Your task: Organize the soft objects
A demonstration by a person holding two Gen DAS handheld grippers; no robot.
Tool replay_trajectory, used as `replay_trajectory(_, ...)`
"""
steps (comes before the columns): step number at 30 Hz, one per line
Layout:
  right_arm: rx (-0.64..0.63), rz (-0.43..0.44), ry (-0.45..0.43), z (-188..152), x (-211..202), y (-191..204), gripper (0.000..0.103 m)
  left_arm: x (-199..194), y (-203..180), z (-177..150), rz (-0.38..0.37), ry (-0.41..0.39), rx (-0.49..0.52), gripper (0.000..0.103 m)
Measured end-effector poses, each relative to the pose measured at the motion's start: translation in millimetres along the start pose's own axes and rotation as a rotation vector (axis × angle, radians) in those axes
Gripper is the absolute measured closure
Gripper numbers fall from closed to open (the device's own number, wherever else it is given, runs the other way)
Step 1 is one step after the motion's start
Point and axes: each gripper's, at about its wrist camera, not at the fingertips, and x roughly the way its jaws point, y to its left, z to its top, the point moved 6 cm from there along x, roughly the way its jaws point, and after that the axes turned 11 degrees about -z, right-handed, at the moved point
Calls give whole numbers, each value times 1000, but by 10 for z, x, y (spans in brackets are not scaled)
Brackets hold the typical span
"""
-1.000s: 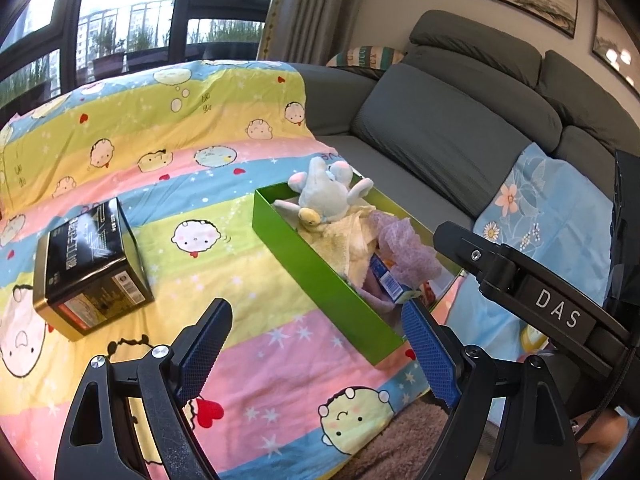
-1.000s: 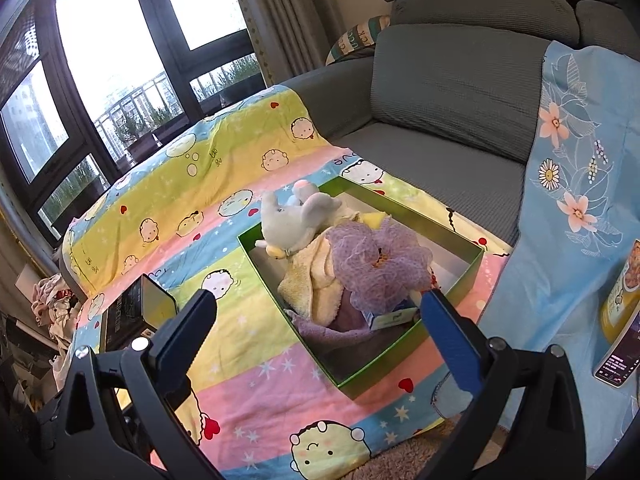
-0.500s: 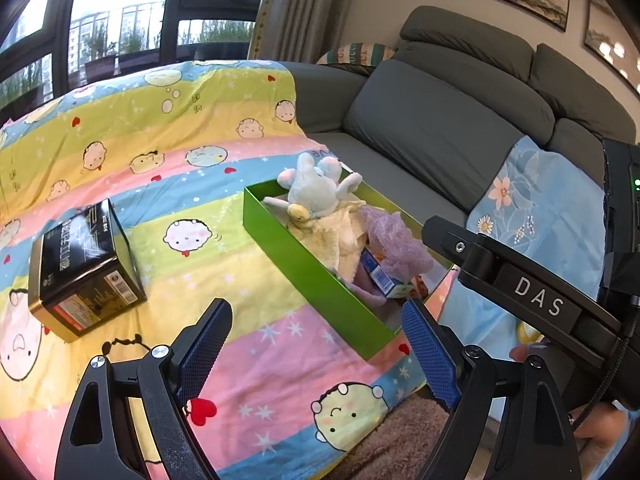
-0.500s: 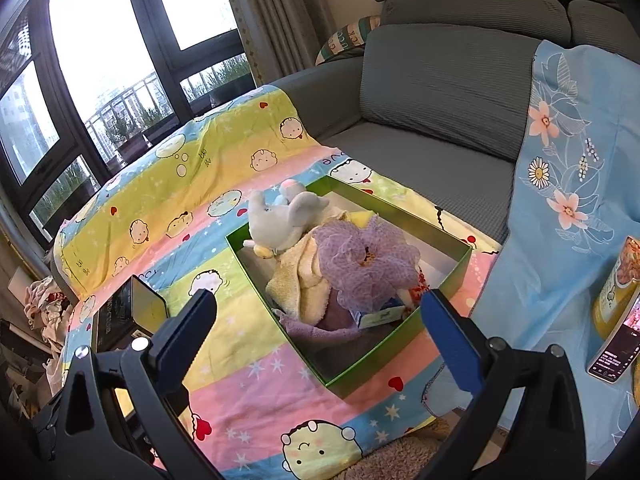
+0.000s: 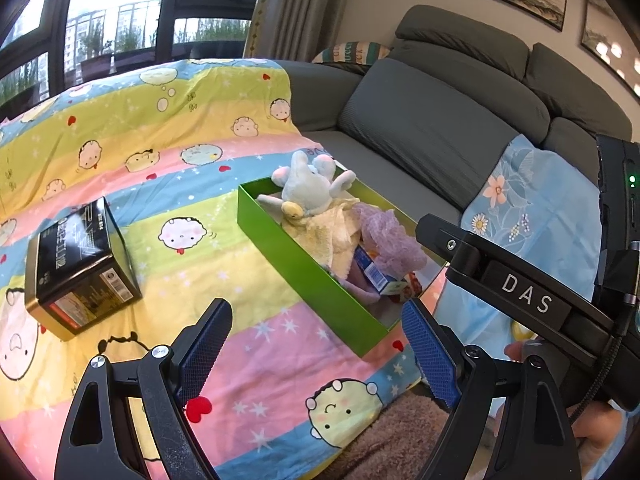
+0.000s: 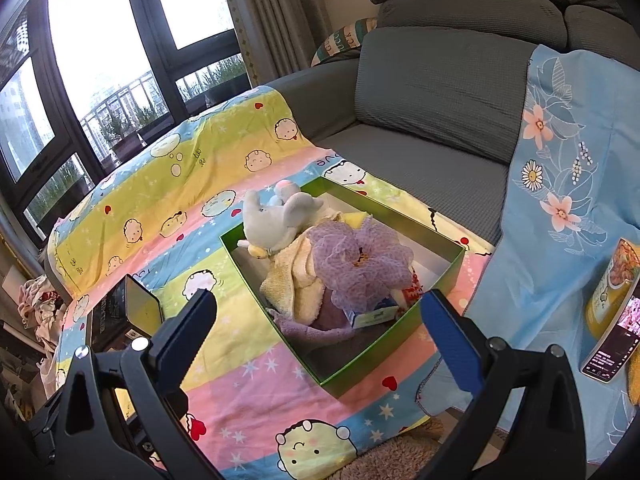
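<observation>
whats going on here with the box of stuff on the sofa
A person holds a hand-held gripper in each hand over a cartoon blanket on the sofa. Both the left hand-held gripper and the right hand-held gripper are open and empty. The green box already holds a plush toy, a yellow towel and a purple mesh sponge.

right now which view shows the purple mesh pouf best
The right wrist view: the purple mesh pouf faces the camera, ruffles and centre visible, atop the green box. The left wrist view shows it side-on, partly behind the yellow towel.
</observation>
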Motion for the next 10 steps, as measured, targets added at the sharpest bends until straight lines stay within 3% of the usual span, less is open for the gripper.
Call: replay_trajectory(10, -6, -23, -5, 5, -4, -4, 1, 8, -34, -24, -7, 7, -4, 16)
